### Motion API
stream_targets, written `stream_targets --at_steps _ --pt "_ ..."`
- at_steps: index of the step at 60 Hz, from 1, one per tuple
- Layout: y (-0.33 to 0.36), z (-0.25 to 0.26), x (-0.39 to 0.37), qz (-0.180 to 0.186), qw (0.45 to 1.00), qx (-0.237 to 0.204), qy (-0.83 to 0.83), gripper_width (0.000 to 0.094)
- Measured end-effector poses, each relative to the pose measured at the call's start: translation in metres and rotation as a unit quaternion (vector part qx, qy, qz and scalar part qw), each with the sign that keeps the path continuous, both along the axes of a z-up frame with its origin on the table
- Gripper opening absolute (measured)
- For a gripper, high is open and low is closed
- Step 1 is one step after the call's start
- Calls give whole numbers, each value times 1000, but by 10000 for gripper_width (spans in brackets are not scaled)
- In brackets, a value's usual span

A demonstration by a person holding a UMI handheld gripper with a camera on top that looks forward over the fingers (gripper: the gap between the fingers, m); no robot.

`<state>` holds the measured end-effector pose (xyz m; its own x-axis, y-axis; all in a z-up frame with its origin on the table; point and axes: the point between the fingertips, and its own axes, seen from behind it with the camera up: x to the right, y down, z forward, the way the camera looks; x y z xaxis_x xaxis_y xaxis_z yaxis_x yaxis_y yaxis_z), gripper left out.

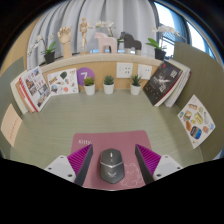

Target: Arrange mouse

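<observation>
Left finger [80, 160], grey mouse [109, 165] on pink mat [112, 147], right finger [148, 158]; gripper [113, 162] wide open, mouse between the fingers, gaps both sides; beyond, three potted plants [109, 84] by the back ledge

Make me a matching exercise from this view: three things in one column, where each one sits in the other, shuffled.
Things:
1. mouse
2. three potted plants
3. pink figurine

Places:
A. on the shelf on top of the partition
B. on the pink mat, between the open hand-held gripper fingers
C. on the desk in a row by the partition

Pairs: 1-B, 2-C, 3-A
</observation>
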<state>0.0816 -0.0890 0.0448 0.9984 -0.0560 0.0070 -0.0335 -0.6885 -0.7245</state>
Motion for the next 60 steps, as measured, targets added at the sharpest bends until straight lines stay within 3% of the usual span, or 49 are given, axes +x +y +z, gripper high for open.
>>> stream_targets --at_steps 15,26,35,60 --pt "1 125 -41 -4 998 49 44 849" --pt "-14 189 -67 -5 998 55 32 845" --pt "-25 216 -90 21 998 63 19 848" --pt "-30 229 -115 33 997 72 19 856"
